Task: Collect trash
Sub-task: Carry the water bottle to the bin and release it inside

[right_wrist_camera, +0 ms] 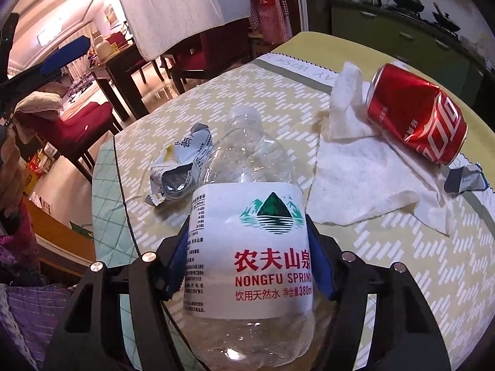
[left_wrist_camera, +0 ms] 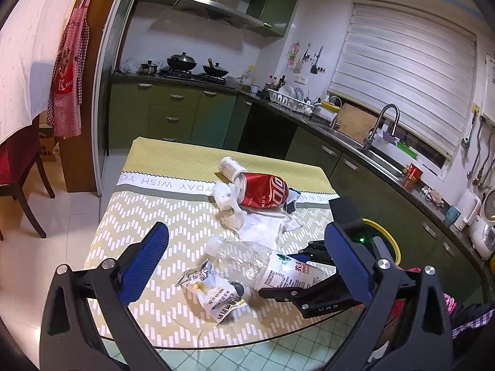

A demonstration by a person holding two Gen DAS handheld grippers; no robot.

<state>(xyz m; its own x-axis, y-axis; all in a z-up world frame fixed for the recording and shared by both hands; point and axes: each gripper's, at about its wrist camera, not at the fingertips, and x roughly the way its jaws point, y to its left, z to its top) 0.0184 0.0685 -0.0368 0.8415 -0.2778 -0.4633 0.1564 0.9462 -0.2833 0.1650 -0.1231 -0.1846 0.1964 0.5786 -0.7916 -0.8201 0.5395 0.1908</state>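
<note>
Clear plastic bottle [right_wrist_camera: 247, 216] lies on its side on the table [left_wrist_camera: 148, 210], cap end pointing away from the right hand-held gripper [right_wrist_camera: 247, 266]. Label reads "NONGFU SPRING", red Chinese characters above it, green mountain logo, "380ml" at the lower edge. The blue pads [right_wrist_camera: 321, 266] sit against both sides of the label: right hand-held gripper is clamped on the bottle, angled down toward the table.

Red Coca-Cola can [left_wrist_camera: 263, 193], dented, lies on its side farther back, resting on crumpled white tissue [left_wrist_camera: 260, 227]. A small white pill-type bottle [left_wrist_camera: 230, 168] lies just behind the can; its print is too small to read. A torn silver-and-white snack wrapper [left_wrist_camera: 213, 290] lies just beside the clear bottle, its Chinese print not legible. Tablecloth band reads in part "...YDAY WISH YO...", upside down from the left wrist view.

Left hand-held gripper [left_wrist_camera: 244, 262]: jaws wide apart, nothing between the pads, hovering above the near table edge, tilted gently downward.
</note>
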